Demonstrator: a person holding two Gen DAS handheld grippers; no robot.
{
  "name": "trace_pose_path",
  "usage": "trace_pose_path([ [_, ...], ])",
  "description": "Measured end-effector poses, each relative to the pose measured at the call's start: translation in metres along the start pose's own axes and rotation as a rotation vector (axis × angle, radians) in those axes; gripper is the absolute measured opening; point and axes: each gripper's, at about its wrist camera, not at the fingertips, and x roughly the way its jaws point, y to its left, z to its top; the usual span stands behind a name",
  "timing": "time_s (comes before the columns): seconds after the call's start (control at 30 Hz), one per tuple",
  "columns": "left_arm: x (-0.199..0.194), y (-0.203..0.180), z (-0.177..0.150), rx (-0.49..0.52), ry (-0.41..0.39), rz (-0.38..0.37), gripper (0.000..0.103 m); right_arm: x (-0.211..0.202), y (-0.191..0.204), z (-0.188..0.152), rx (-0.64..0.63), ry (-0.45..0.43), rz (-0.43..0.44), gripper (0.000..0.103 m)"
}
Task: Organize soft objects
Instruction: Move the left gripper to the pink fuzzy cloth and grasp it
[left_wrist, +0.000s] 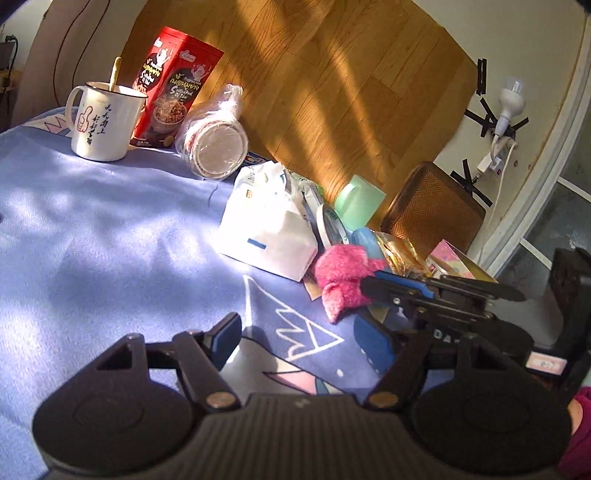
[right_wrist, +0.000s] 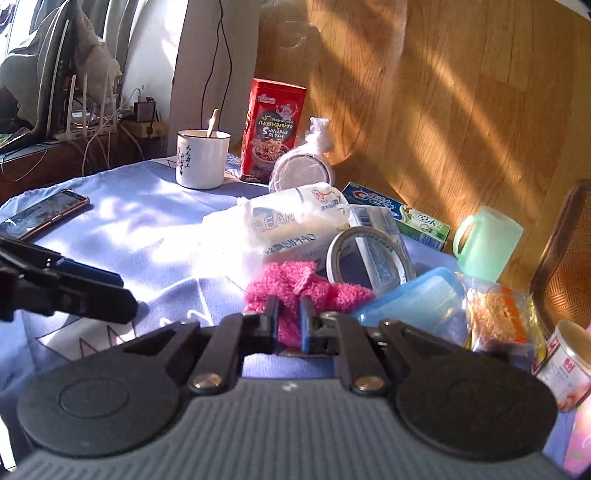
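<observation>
From the left wrist, the left gripper hovers with fingers wide apart over the blanket, holding nothing. From the right wrist, the right gripper is clamped on the pink sock (amid clutter beside the tissue pack), so sorting looks barely begun.

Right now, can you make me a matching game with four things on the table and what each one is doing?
Things:
1. white enamel mug
2. fluffy pink cloth
3. smartphone with copper edge
4. pale green plastic cup

States:
A. pinched in the right tongs
B. lying flat on the blue blanket
C. holding a spoon
D. standing at the blanket's far edge

Pairs: 1-C, 2-A, 3-B, 4-D
</observation>
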Motion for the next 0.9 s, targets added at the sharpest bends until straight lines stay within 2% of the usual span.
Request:
trace_pose_path([
  [0.1,0.005,-0.003,-0.002,-0.006,0.013,-0.039,0.069,-0.031,0.0,-0.011,0.001,-0.04,-0.023,0.007],
  [0.17,0.01,-0.01,-0.003,0.002,0.029,-0.069,0.074,-0.049,-0.006,-0.022,0.031,-0.05,-0.032,0.007],
  [0.33,0.028,-0.034,-0.008,0.042,0.078,-0.128,0.078,-0.069,-0.018,-0.05,0.095,-0.008,-0.053,0.011],
  [0.4,0.034,-0.042,-0.009,0.053,0.099,-0.143,0.084,-0.073,-0.02,-0.057,0.138,-0.004,-0.046,0.011],
  [0.43,0.036,-0.047,-0.011,0.06,0.105,-0.148,0.088,-0.074,-0.021,-0.059,0.16,-0.002,-0.039,0.017],
  [0.53,0.037,-0.056,-0.014,0.087,0.114,-0.146,0.094,-0.076,-0.019,-0.064,0.204,-0.012,-0.045,0.043],
  [0.63,0.037,-0.06,-0.015,0.094,0.12,-0.14,0.096,-0.075,-0.021,-0.066,0.224,-0.008,-0.04,0.044],
  [0.73,0.035,-0.059,-0.013,0.075,0.119,-0.142,0.1,-0.076,-0.024,-0.07,0.249,-0.006,-0.025,0.053],
  [0.9,0.038,-0.059,-0.01,0.061,0.131,-0.144,0.1,-0.078,-0.03,-0.077,0.271,0.001,0.0,0.056],
])
